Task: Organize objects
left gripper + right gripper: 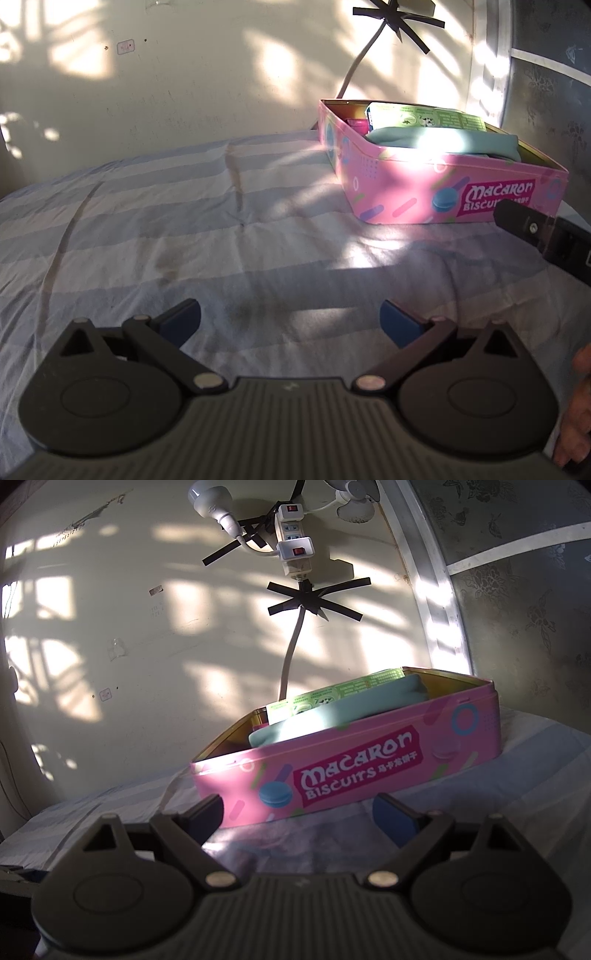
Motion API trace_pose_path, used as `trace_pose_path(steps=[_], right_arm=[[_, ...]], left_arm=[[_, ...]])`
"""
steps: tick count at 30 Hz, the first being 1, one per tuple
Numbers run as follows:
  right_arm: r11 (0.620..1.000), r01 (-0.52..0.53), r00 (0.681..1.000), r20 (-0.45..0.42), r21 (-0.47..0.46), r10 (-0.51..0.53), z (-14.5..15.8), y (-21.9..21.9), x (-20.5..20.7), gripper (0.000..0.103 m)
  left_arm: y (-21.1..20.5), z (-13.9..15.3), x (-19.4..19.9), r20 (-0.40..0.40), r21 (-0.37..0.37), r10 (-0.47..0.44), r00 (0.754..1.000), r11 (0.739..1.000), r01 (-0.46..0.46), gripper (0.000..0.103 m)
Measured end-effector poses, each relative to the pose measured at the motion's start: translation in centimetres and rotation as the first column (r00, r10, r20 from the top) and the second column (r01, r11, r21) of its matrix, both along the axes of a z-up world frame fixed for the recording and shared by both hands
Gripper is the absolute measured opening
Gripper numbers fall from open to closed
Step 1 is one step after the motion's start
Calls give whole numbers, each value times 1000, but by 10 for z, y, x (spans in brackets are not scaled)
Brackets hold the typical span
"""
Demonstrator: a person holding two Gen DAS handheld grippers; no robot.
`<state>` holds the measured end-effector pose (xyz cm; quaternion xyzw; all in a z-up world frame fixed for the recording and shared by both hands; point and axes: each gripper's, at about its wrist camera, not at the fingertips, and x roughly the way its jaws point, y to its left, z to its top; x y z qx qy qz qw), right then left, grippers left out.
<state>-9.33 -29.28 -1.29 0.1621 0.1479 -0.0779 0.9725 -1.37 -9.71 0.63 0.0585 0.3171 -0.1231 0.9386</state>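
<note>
A pink Macaron Biscuits tin (406,184) stands open on the striped bed sheet (184,229), at the right of the left wrist view. It holds a folded teal cloth (443,142), a green printed packet (424,116) and a small pink item (357,123). My left gripper (290,323) is open and empty over the sheet, well left of the tin. My right gripper (297,818) is open and empty just in front of the tin (369,764); the cloth (332,716) and packet (332,696) show above the rim. The right gripper's finger (524,225) shows beside the tin.
A cream wall stands behind the bed. A power strip (293,535) is taped to it with black tape (317,600), and its cable (291,653) runs down behind the tin. A patterned grey panel (517,590) is at the right.
</note>
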Motion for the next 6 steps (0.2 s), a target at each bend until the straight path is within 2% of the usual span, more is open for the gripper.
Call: trace_pose_path(steps=[6], right_arm=[[1000, 0, 1000, 0, 0, 0, 0, 0, 0, 92]], left_arm=[[-1, 1, -1, 5, -6, -22, 1000, 1000, 22, 103]])
